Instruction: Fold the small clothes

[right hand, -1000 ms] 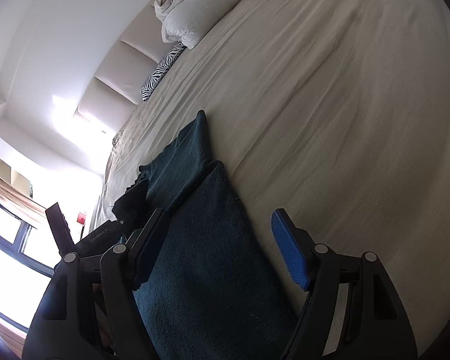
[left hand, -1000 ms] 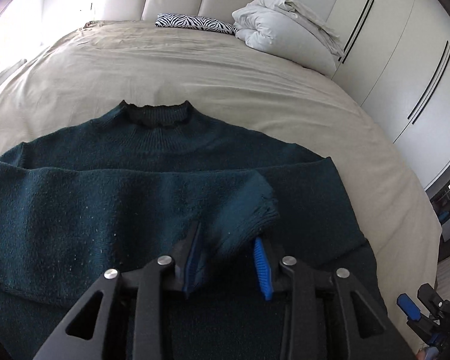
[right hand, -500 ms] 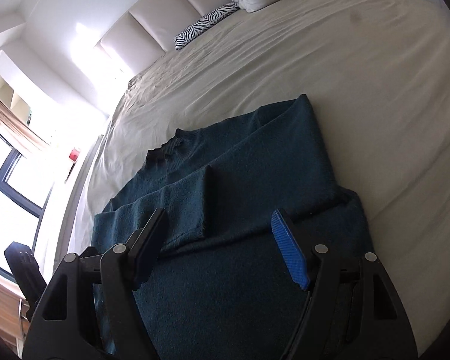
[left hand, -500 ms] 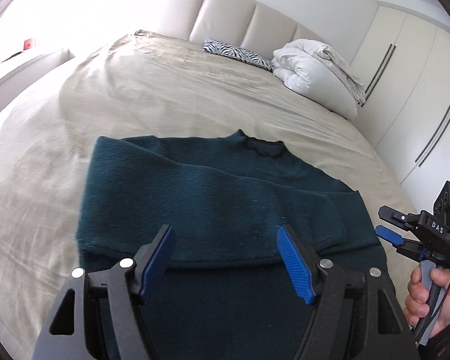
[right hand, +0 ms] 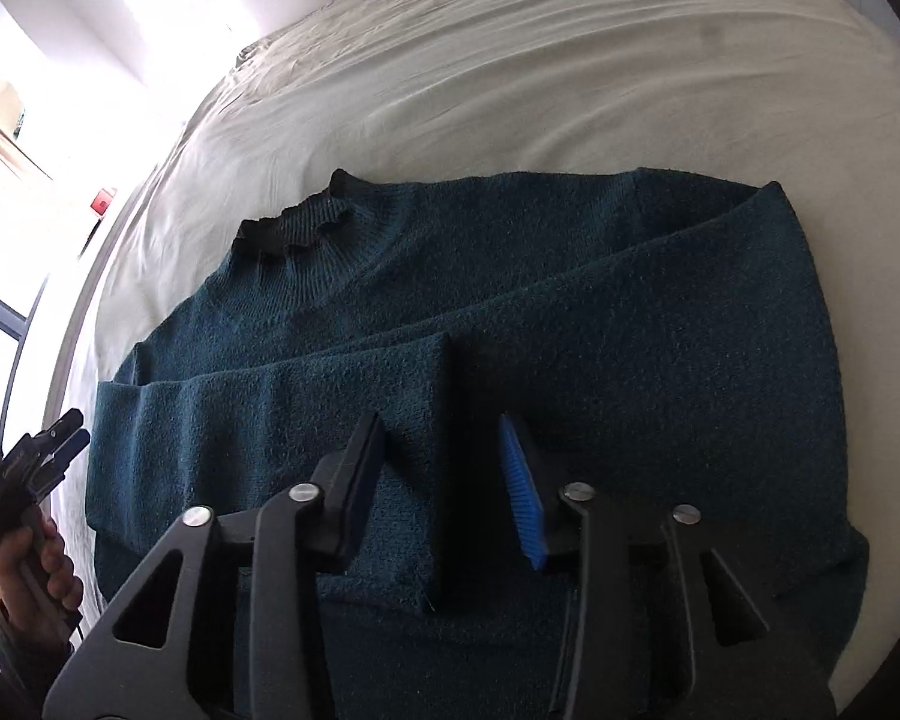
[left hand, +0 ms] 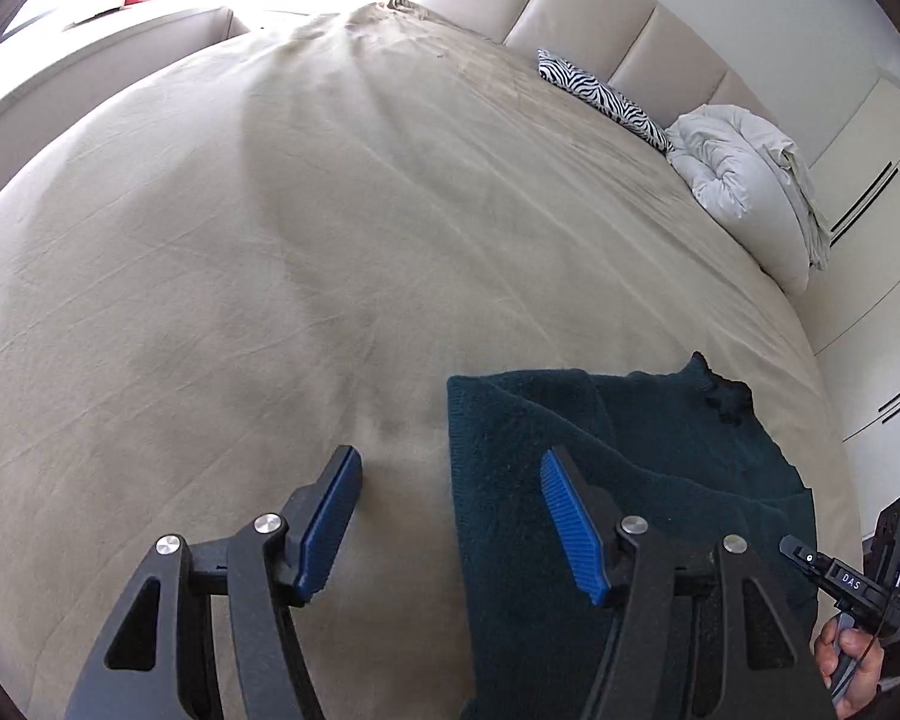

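Note:
A dark teal knit sweater [right hand: 570,312] lies flat on the beige bed, collar [right hand: 294,225] away from me, both sleeves folded across its chest. My right gripper [right hand: 444,480] is open above the cuff of the left sleeve [right hand: 390,396], holding nothing. My left gripper [left hand: 450,516] is open and empty over the sweater's left edge [left hand: 468,480], one finger above the bedsheet, the other above the knit. The right gripper also shows at the right edge of the left wrist view [left hand: 834,576].
The beige bedsheet [left hand: 270,270] stretches far to the left and back. A zebra-print cushion [left hand: 600,96] and a folded white duvet [left hand: 744,180] lie at the headboard. White wardrobe doors [left hand: 870,210] stand to the right.
My left gripper let go of the sleeve cuff, opened and swung left to the sweater's left edge. My right gripper moved over the sweater's middle, above the folded sleeve cuff.

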`<move>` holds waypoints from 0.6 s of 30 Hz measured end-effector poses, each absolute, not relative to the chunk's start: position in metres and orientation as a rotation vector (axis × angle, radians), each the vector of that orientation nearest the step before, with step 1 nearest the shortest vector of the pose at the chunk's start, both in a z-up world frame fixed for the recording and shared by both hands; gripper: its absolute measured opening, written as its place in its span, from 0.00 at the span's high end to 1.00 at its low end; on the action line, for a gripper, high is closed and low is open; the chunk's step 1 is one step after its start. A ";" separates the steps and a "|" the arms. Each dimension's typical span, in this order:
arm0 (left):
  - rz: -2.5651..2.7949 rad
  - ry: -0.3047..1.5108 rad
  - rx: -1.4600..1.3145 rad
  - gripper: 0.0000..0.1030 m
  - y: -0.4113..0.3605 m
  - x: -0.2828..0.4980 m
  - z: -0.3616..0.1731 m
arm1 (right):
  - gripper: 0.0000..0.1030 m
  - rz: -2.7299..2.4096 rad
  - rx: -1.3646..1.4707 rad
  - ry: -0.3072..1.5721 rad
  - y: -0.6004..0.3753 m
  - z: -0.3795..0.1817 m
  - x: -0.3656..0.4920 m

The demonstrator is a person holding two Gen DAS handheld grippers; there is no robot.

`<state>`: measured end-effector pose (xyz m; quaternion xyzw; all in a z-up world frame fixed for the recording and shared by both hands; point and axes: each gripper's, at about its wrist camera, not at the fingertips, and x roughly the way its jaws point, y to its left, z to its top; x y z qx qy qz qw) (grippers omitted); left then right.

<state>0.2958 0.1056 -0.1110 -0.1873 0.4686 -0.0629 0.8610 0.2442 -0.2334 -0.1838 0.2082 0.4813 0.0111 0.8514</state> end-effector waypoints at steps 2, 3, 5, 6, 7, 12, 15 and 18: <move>-0.130 0.988 -0.344 0.37 0.098 0.306 -0.112 | 0.78 0.035 0.443 1.006 -0.234 -0.182 0.244; -0.138 0.989 -0.343 0.37 0.098 0.310 -0.112 | 0.82 0.042 0.441 1.001 -0.235 -0.180 0.242; -0.144 0.995 -0.370 0.46 0.102 0.316 -0.112 | 0.82 0.052 0.442 0.989 -0.233 -0.178 0.242; -0.142 0.997 -0.376 0.52 0.103 0.319 -0.112 | 0.82 0.059 0.444 0.983 -0.232 -0.177 0.242; -0.144 1.002 -0.373 0.57 0.103 0.321 -0.114 | 0.82 0.061 0.442 0.977 -0.232 -0.174 0.239; -0.150 1.000 -0.333 0.80 0.095 0.324 -0.118 | 0.81 0.043 0.481 1.005 -0.234 -0.183 0.246; -0.152 0.986 -0.316 0.87 0.093 0.321 -0.118 | 0.77 0.055 0.472 0.999 -0.234 -0.184 0.247; -0.152 0.971 -0.344 0.90 0.099 0.316 -0.120 | 0.70 0.069 0.457 0.999 -0.229 -0.182 0.248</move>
